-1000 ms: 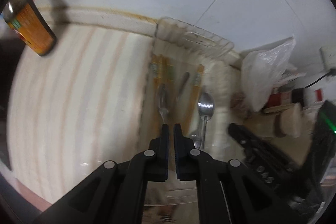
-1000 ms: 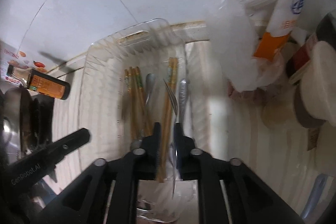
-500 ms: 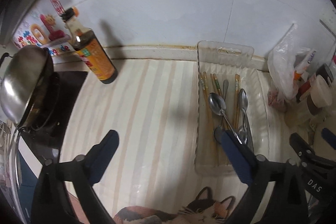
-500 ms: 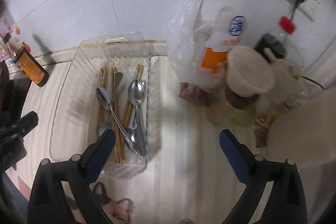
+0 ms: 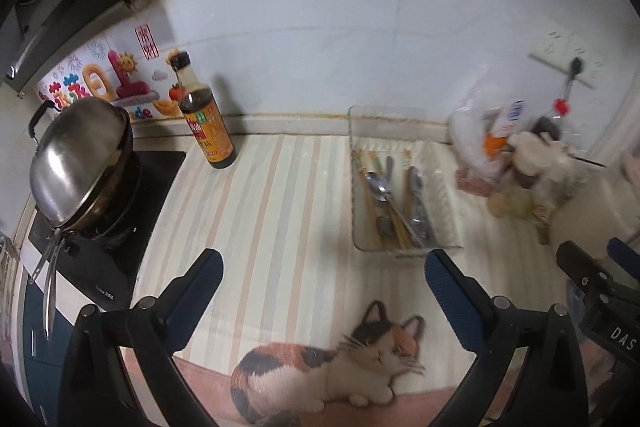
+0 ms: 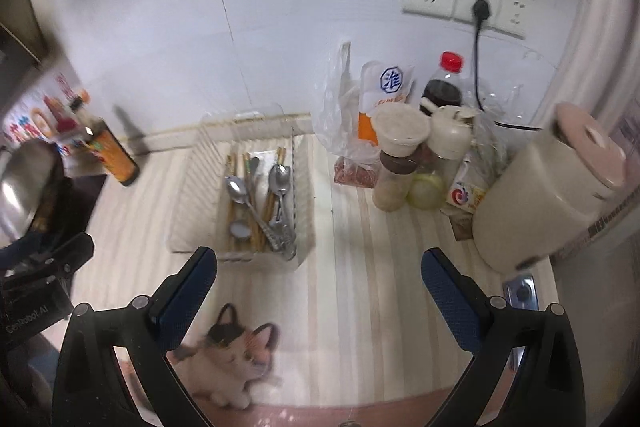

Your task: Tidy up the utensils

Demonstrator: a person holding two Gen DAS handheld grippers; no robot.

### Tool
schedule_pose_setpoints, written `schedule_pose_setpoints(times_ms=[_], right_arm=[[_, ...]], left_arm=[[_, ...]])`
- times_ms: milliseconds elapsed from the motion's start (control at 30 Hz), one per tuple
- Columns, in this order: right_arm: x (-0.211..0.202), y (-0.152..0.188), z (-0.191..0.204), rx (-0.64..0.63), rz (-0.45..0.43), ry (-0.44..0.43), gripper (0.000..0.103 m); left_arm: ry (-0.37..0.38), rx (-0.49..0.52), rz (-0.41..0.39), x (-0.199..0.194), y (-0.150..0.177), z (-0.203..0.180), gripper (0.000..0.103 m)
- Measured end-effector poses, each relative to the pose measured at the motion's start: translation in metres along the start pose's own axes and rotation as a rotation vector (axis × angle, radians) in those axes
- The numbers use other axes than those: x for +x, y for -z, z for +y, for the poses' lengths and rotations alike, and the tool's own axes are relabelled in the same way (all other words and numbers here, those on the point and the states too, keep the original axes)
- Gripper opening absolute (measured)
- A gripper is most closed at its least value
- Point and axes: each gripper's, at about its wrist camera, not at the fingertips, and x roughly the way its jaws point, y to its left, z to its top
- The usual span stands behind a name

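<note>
A clear plastic tray (image 5: pixel 444 183) (image 6: pixel 192 203) sits on the striped counter by the wall. It holds several metal spoons (image 5: pixel 380 183) (image 6: pixel 280 179) and wooden chopsticks (image 5: pixel 364 167) (image 6: pixel 231 167), lying lengthwise and partly overlapping. My left gripper (image 5: pixel 320 275) is open and empty, held high and back from the tray's near end. My right gripper (image 6: pixel 320 275) is open and empty, also well back from the tray. The right gripper shows at the right edge of the left wrist view (image 5: pixel 600 287).
A soy sauce bottle (image 5: pixel 206 119) (image 6: pixel 110 151) stands left of the tray. A lidded wok (image 5: pixel 80 163) sits on a black hob at far left. Bags, jars and bottles (image 6: pixel 404 143) and a white cooker (image 6: pixel 552 199) crowd the right. A cat picture (image 5: pixel 332 367) marks the mat's near edge.
Both grippers opened and pulled up and back from the tray, leaving the spoons and chopsticks lying in it. The view now takes in the whole counter.
</note>
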Motion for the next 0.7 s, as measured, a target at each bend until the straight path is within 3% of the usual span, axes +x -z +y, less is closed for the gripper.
schedule_pose_setpoints(times_ms=[433,700], right_arm=[[-0.141,0.051,-0.013,0.058,-0.098,-0.101,0.103],[-0.197,0.066,-0.013,0.043,-0.152,-0.136,0.103]], left_arm=[[0.197,0.03,-0.078,-0.128,0.037,0.01,0.103],[0.241,0.047,-0.11,-0.17,0.047,0.006,0.103]])
